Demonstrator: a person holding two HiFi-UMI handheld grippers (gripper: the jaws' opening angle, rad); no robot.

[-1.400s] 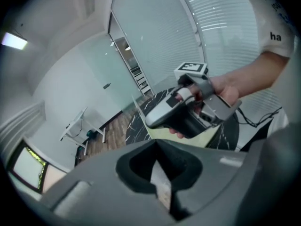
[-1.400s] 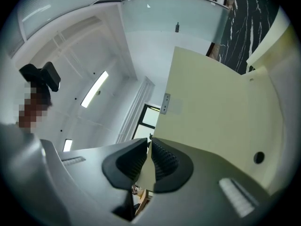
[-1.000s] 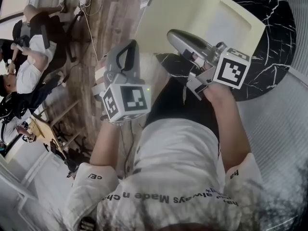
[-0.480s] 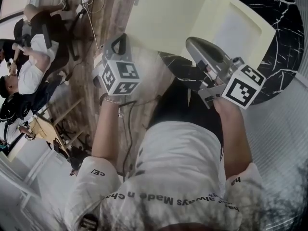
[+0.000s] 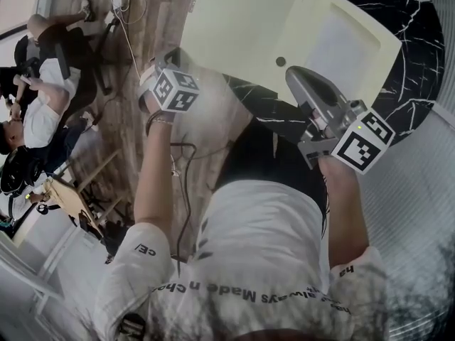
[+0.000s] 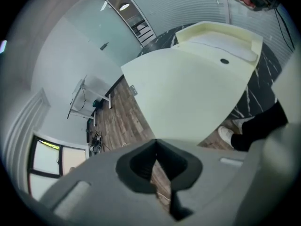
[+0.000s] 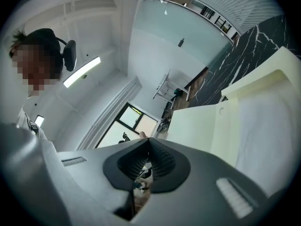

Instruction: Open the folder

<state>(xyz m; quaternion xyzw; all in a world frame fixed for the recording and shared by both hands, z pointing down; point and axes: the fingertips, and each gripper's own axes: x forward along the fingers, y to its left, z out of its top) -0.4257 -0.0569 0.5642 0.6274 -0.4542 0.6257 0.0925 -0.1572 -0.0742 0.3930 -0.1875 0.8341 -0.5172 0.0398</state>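
Lying on the black marble table (image 5: 405,20), the pale yellow folder (image 5: 242,27) is seen with its cover spread wide, overhanging the table's edge above the wood floor (image 5: 153,6). The left gripper (image 5: 176,54) is held just beside that cover, the right gripper (image 5: 297,75) near the cover's dark stud (image 5: 280,61). Both sets of jaws are pressed together and nothing is held. The folder is judged light, stiff and smooth, likely to slide on polished stone, and best taken by the cover's free edge. A whitish panel is shown in its shallow tray half (image 5: 355,23); whether that is paper or bare lining cannot be told.
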